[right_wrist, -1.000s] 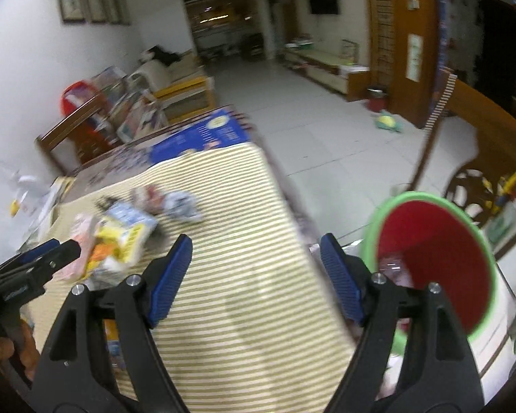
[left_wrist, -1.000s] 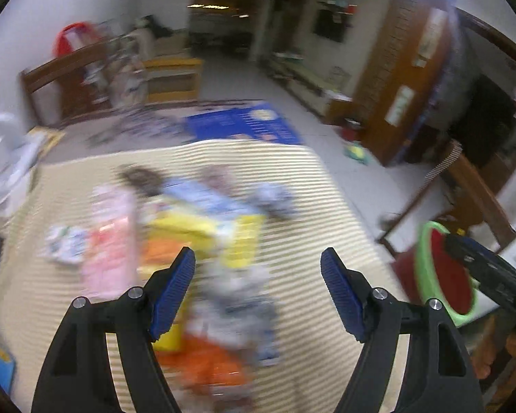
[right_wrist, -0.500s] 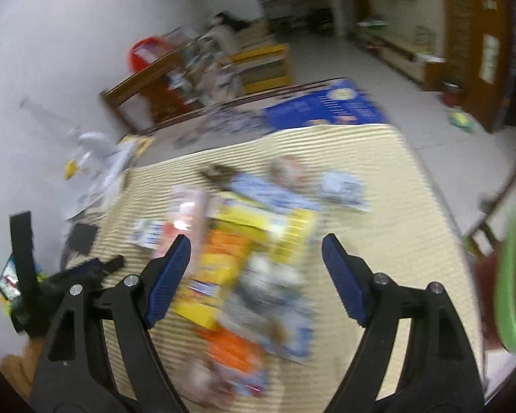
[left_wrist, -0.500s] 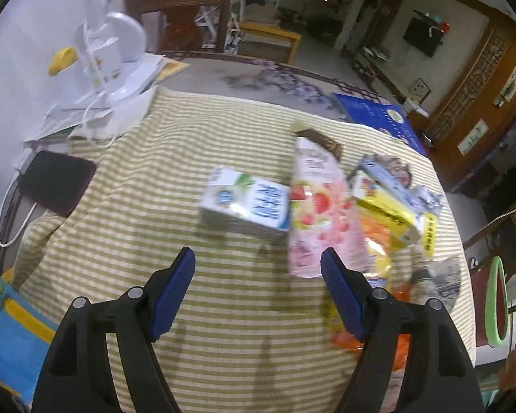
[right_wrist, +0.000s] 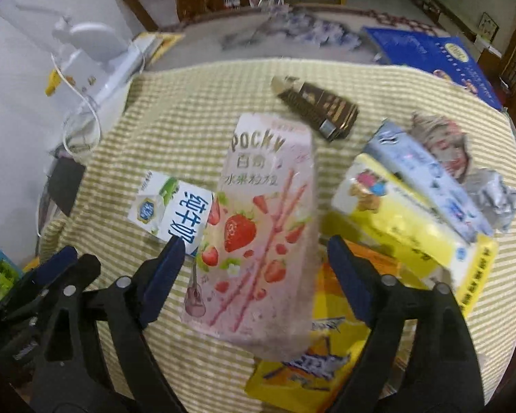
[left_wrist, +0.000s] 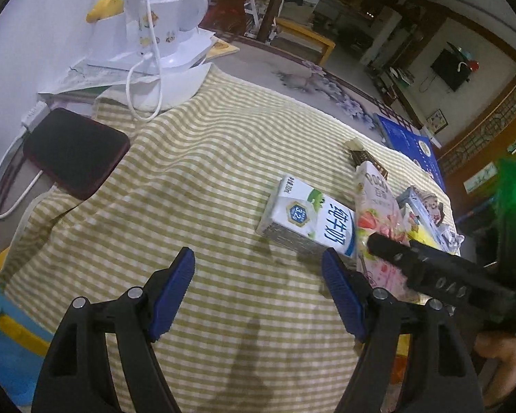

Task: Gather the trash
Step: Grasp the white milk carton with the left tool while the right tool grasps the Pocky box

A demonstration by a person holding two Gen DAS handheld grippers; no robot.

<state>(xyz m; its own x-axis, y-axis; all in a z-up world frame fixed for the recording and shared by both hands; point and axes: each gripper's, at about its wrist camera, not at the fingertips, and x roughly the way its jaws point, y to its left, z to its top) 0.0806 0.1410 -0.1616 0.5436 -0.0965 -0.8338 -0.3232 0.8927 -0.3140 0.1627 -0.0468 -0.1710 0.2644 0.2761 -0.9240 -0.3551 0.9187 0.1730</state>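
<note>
Trash lies in a heap on the green-striped cloth (left_wrist: pixel 196 172). A white milk carton (left_wrist: pixel 309 222) lies just ahead and right of my open, empty left gripper (left_wrist: pixel 258 268). In the right wrist view my open, empty right gripper (right_wrist: pixel 254 258) hovers over a pink Pocky box (right_wrist: pixel 261 227), its jaws on either side. The milk carton (right_wrist: pixel 170 208) lies left of the box. A brown wrapper (right_wrist: pixel 316 108), a yellow box (right_wrist: pixel 406 220), a pale blue carton (right_wrist: pixel 426 175), crumpled foil (right_wrist: pixel 495 196) and orange-yellow packets (right_wrist: pixel 326 351) lie around. The right gripper also shows in the left wrist view (left_wrist: pixel 440 275).
A white desk lamp (left_wrist: pixel 158 27) with its cord stands at the far left. A dark red phone (left_wrist: pixel 74 153) on a cable lies left of the cloth. A blue book (right_wrist: pixel 433 55) lies at the far right edge. Wooden chairs (right_wrist: pixel 148 3) stand behind the table.
Both grippers swung left from the red bin side to the trash pile and came lower. The right gripper now hovers over the Pocky box; the left nears the milk carton.
</note>
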